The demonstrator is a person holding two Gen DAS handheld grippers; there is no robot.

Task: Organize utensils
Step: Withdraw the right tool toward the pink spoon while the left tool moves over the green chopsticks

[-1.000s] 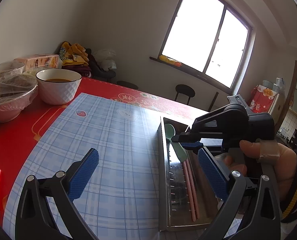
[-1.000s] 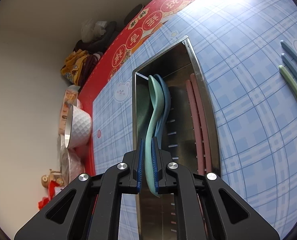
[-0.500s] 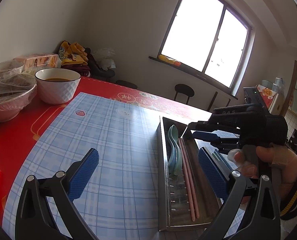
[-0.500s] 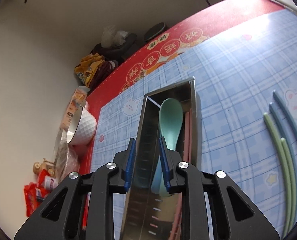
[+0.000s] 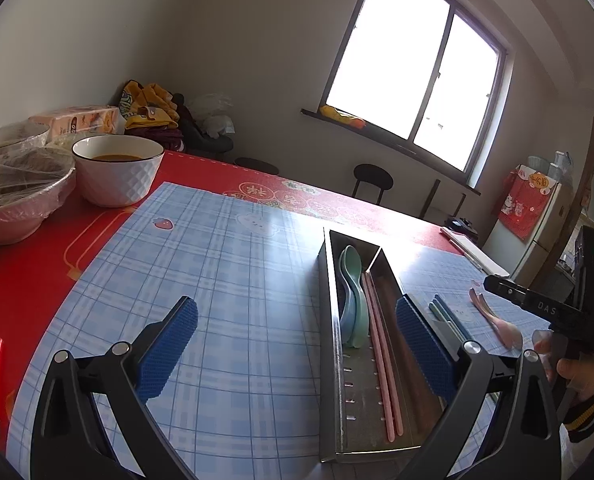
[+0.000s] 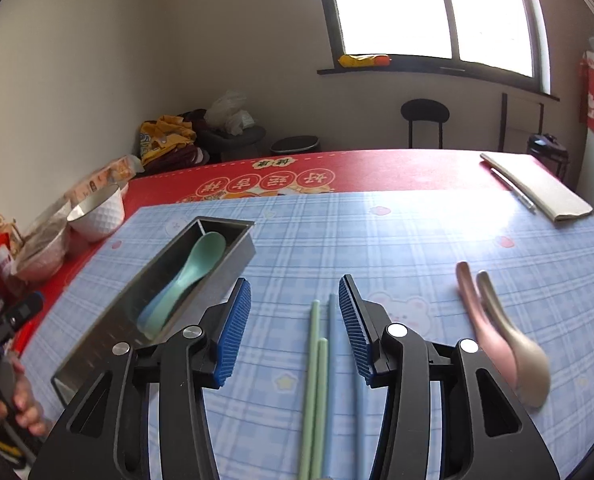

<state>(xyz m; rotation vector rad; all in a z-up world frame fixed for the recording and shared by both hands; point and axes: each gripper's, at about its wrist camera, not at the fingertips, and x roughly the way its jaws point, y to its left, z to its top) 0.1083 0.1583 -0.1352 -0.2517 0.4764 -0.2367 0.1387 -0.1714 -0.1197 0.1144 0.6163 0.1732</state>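
On the left of the counter point(image 6: 377, 220), the steel tray point(image 6: 233, 258) holds the green spoon point(image 6: 197, 260) on a blue one. The right hand-held gripper point(image 6: 295, 324), jaws just opening and empty, hangs over the green chopsticks point(image 6: 315, 360). Farther right lie 2 spoons point(image 6: 497, 332). The left hand-held gripper point(image 5: 297, 344) gapes wide, holding nothing.
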